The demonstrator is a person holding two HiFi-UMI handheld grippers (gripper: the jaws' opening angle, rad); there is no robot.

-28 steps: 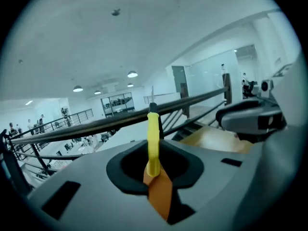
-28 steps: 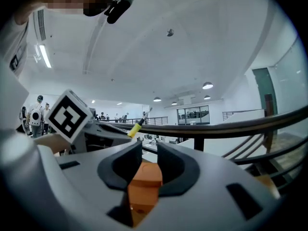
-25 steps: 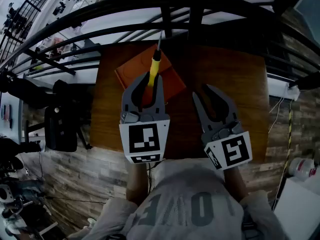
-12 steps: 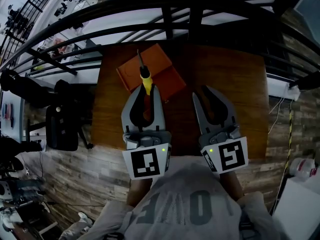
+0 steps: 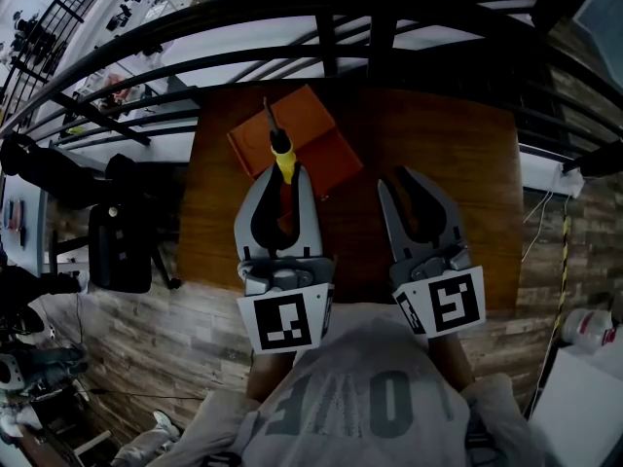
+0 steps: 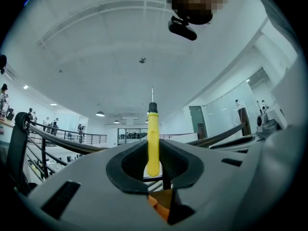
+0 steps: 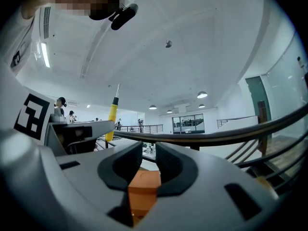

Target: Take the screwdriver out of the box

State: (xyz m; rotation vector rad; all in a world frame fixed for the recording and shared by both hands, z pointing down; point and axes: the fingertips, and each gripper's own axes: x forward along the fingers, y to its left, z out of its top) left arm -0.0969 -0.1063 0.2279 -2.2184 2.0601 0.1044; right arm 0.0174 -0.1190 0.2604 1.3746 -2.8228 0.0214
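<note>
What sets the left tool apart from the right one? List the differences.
The left tool is shut on the screwdriver, at its yellow handle; the right tool holds nothing, jaws a narrow gap apart. In the head view, the left tool's tip overlaps the box; the right tool shows against bare table. Both are grey, same build.

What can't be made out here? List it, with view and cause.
Orange box contents: head view, too dark and small; both gripper views, jaws cover all but a sliver.
Screwdriver tip type: too small in every view.
Table near edge, middle part: head view, behind the left gripper, right gripper and shirt.
</note>
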